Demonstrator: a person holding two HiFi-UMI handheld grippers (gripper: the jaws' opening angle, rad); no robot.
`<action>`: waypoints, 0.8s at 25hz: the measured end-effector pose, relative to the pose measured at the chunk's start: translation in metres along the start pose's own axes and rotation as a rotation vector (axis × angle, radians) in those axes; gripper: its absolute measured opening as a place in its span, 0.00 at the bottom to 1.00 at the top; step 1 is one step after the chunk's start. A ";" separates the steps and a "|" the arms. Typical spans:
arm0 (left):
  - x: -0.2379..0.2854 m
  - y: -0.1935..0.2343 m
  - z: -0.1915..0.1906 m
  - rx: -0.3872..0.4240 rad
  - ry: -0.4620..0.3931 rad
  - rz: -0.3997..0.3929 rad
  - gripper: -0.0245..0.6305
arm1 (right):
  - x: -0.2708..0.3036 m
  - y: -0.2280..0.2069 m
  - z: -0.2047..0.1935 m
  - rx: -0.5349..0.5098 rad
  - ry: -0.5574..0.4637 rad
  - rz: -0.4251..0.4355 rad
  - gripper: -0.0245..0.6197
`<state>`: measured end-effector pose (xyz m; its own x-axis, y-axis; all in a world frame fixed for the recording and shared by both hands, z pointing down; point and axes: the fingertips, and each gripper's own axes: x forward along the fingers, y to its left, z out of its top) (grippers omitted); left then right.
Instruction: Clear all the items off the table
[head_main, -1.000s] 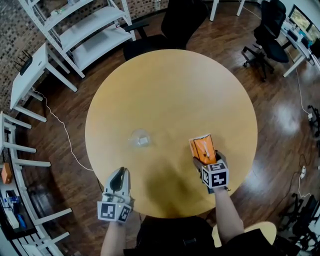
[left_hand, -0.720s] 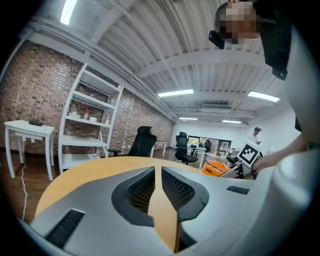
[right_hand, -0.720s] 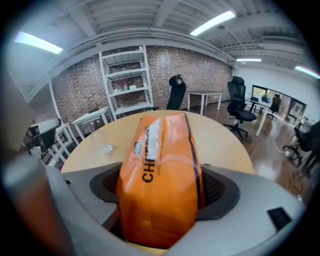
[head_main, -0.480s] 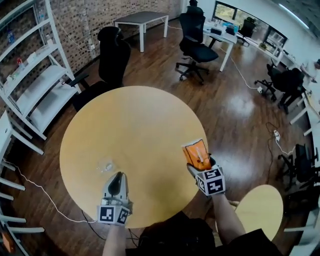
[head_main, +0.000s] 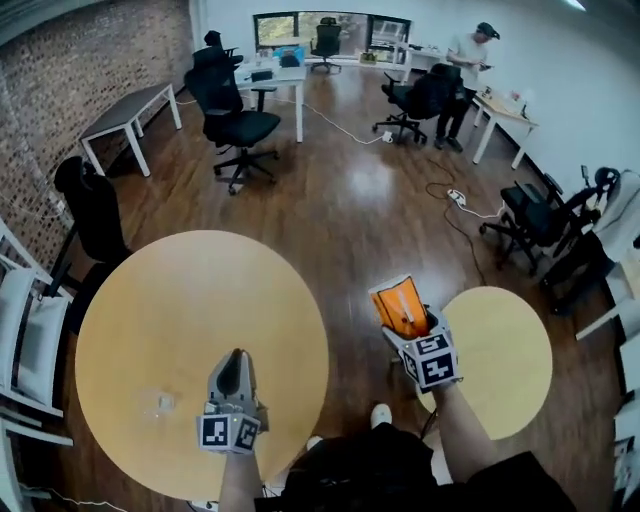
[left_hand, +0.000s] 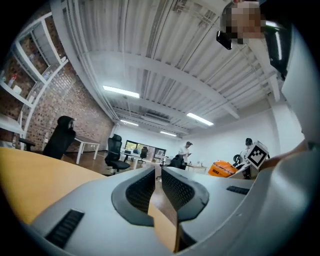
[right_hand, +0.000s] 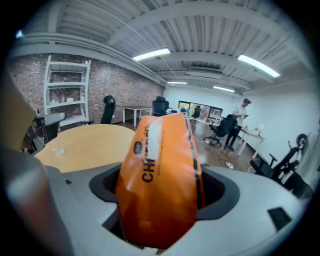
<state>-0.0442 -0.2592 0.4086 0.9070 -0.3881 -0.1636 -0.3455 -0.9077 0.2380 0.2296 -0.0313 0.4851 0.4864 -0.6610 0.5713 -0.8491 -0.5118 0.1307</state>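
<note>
Orange shiny plastic bag with black letters (head_main: 400, 305) is squeezed between the wide-apart jaws of the right gripper (head_main: 408, 322) and sticks out past them. It is held over the dark wooden floor (head_main: 370, 200), off the table. The left gripper (head_main: 237, 358) is held over the big round yellow wooden table (head_main: 150, 300). Its jaws are almost together, with only a thin slit, and nothing is in them. A small clear thing (head_main: 160, 403) lies on that table, left of this gripper. A smaller round table (head_main: 510, 340) is seen just right of the right gripper. Black office chairs (head_main: 235, 110) are seen far ahead.
</note>
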 end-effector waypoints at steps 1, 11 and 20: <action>0.012 -0.013 -0.003 -0.009 0.000 -0.026 0.09 | -0.009 -0.023 -0.009 0.025 -0.002 -0.037 0.68; 0.125 -0.190 -0.050 -0.045 0.038 -0.296 0.09 | -0.080 -0.211 -0.140 0.303 0.060 -0.243 0.68; 0.178 -0.311 -0.097 -0.040 0.101 -0.389 0.09 | -0.089 -0.311 -0.210 0.419 0.106 -0.263 0.68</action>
<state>0.2477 -0.0308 0.3984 0.9880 0.0021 -0.1543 0.0355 -0.9762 0.2139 0.4068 0.3020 0.5634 0.6308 -0.4322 0.6444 -0.5346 -0.8440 -0.0428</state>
